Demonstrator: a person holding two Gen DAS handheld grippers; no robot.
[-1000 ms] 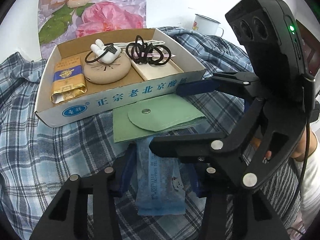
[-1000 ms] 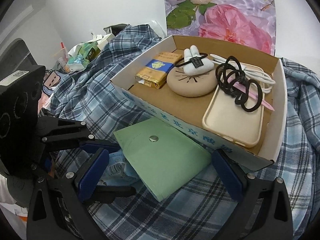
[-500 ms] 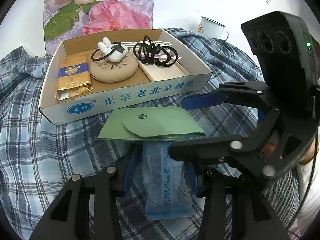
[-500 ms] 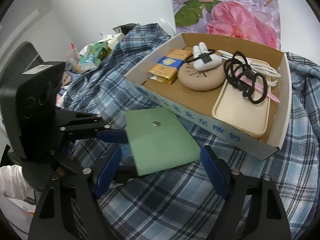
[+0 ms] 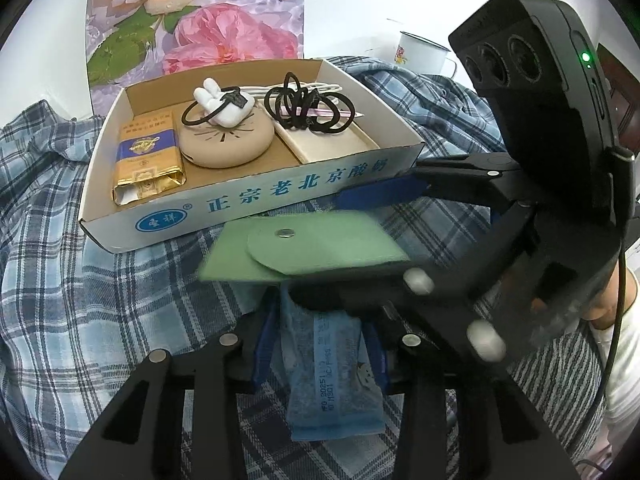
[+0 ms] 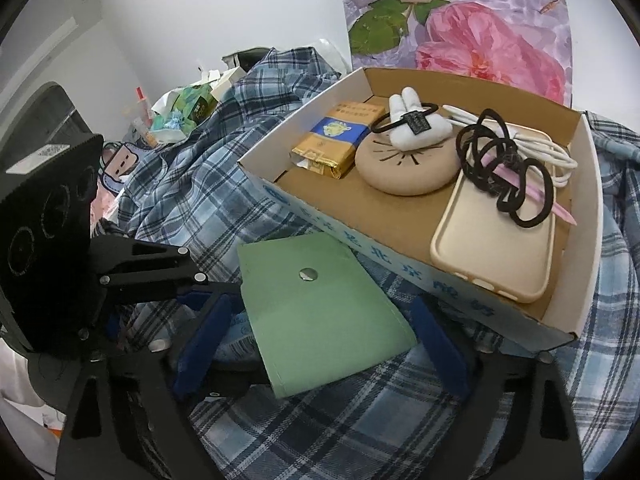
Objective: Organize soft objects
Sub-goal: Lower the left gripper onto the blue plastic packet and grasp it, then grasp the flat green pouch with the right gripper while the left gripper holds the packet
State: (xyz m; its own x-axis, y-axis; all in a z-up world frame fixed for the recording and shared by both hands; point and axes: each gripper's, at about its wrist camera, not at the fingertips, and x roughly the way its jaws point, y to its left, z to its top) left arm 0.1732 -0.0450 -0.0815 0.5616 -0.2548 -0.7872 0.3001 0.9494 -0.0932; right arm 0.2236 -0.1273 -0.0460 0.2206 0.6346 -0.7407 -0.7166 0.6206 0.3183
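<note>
Two claws work over a blue plaid cloth (image 5: 80, 280) in front of a shallow cardboard box (image 5: 256, 200).

Farthest left in the right wrist view, the left claw (image 5: 320, 344) reaches in from the side, its blue-padded fingers (image 5: 264, 344) pressed against the two sides of a blue tissue packet (image 5: 332, 376), pinching it. That packet lies lengthwise between the fingers in the left wrist view, with its far end tucked under a green pouch (image 6: 320, 312).

The green pouch, closed with a small metal snap (image 6: 308, 274), sits just in front of the box's printed front wall. The right claw (image 6: 320, 340) is spread wide, one blue finger (image 6: 200, 344) to the left of the pouch and the other to its right, both partly under its edges; whether they touch it cannot be told.

Inside the box, from left to right, lie a gold and blue packet (image 6: 336, 140), a round tan cushion (image 6: 408, 164) carrying a white bunny-eared piece (image 6: 416, 128) looped with a black hair tie, and a cream phone case (image 6: 496, 240) with a tangle of black hair ties (image 6: 504, 168), a pink stick and a white cable (image 6: 540, 148) on top.

Behind the box a flower-printed sheet (image 5: 200, 20) hangs on the wall, and a white enamel mug (image 5: 420, 54) stands farther right.
</note>
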